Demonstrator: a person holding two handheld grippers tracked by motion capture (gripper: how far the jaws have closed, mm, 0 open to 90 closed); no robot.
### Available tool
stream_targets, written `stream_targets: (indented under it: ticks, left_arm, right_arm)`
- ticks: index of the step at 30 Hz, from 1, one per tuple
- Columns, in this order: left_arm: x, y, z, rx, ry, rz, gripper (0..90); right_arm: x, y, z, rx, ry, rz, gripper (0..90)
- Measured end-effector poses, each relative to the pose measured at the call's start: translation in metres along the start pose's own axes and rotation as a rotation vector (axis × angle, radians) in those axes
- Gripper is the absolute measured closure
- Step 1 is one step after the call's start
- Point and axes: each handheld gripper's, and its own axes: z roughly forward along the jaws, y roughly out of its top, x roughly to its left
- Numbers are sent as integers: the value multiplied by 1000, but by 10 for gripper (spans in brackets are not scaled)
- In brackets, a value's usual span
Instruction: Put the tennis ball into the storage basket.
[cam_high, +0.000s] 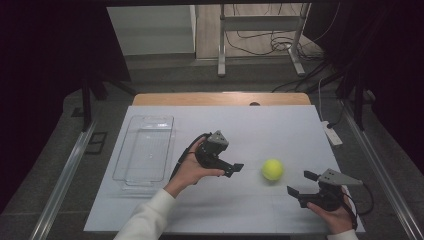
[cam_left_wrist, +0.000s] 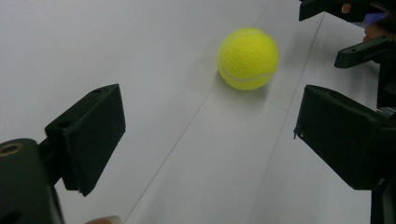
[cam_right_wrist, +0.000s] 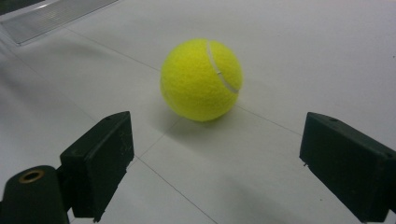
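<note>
One tennis ball (cam_high: 272, 169), one clear tray (cam_high: 145, 150)

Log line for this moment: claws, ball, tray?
left claw: open, aimed at ball | right claw: open, aimed at ball | ball: on table between claws, untouched | tray: empty, far left

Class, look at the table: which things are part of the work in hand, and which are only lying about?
In the work:
tennis ball
left claw, open, aimed at it
right claw, open, aimed at it

Lying about:
clear tray, apart from the ball
white power strip at the table edge
</note>
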Motion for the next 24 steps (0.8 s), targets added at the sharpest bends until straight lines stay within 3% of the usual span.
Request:
stream_targets:
  ticks: [24]
  left_arm:
    - [-1,13,13,19,-22,12,89]
  right_arm:
    - [-1,0,0,1,-3,-1,99]
